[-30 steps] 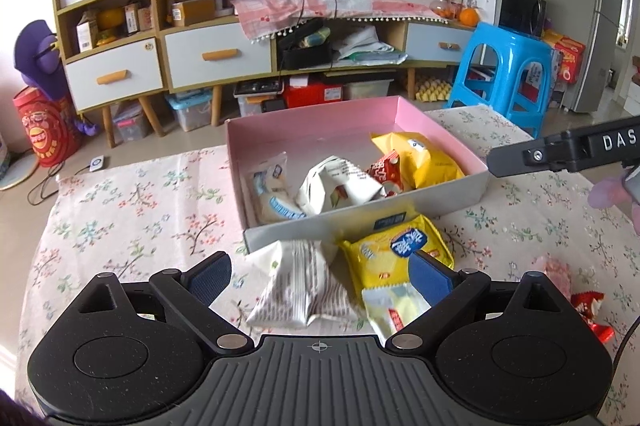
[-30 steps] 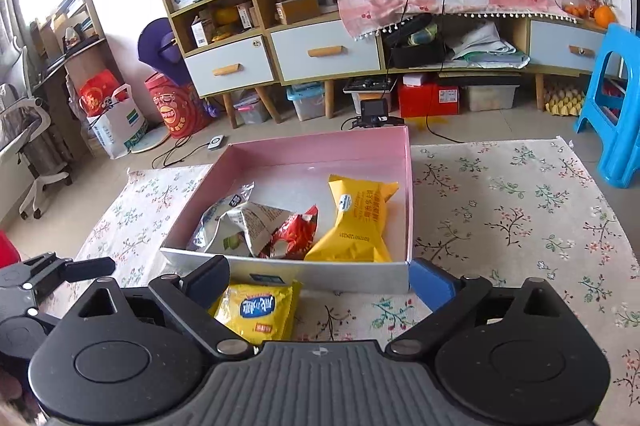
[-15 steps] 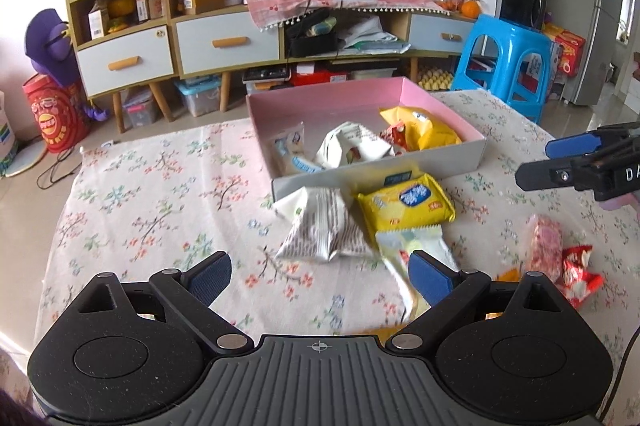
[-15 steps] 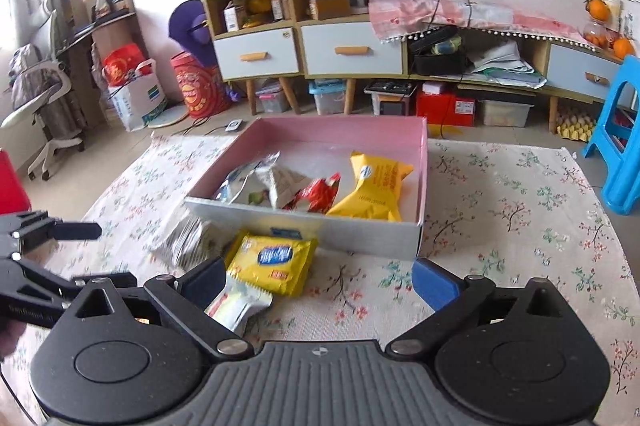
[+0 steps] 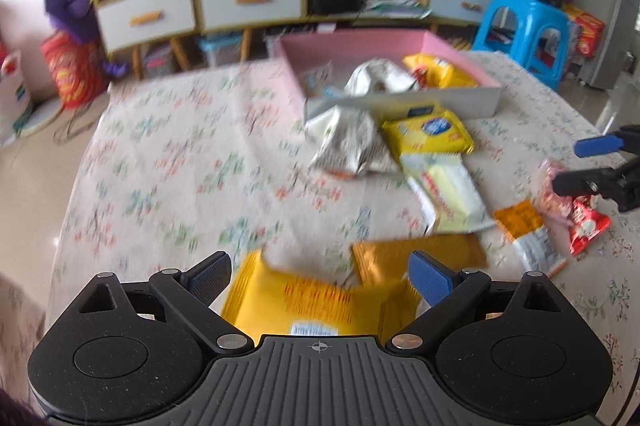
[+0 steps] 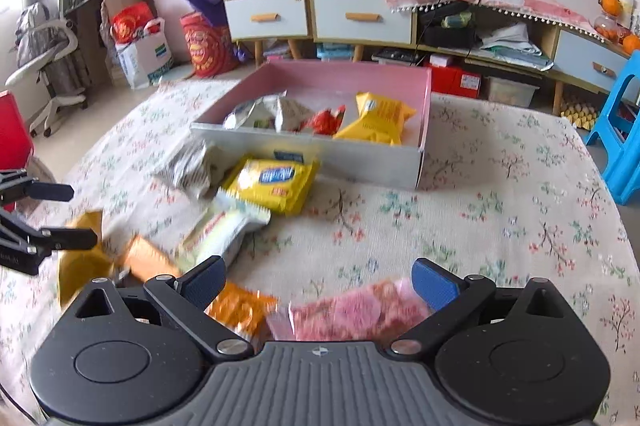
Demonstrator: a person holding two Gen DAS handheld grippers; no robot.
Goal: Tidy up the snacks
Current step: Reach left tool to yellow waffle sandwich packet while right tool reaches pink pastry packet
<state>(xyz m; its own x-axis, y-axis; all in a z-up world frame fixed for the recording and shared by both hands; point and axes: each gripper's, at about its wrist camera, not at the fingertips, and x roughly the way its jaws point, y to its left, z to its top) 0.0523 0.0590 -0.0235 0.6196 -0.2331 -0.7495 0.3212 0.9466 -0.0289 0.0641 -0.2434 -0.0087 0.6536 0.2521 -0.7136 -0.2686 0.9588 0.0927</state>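
Pink-walled and grey-fronted, the shallow rectangular cardboard box (image 6: 416, 90) sits at the far side of the counter (image 6: 500, 226), which carries a floral cloth. Inside it lie a yellow pillow-shaped snack bag (image 6: 380, 120), a small red packet (image 6: 324, 120) and silver foil bags (image 6: 264, 112). Touching the box's near wall are a striped silver bag (image 5: 348, 142) and a flat yellow biscuit pack with a blue label (image 6: 274, 182); a pale yellow-white wrapper (image 6: 220, 232) lies just nearer. The left gripper (image 5: 320, 278) is above a large yellow bag (image 5: 316, 302) at the near edge, jaws released and spread wide. The right gripper (image 6: 318, 282) is above a pink translucent packet (image 6: 352, 314) and an orange wrapper (image 6: 240, 308), jaws likewise spread, grasping nothing.
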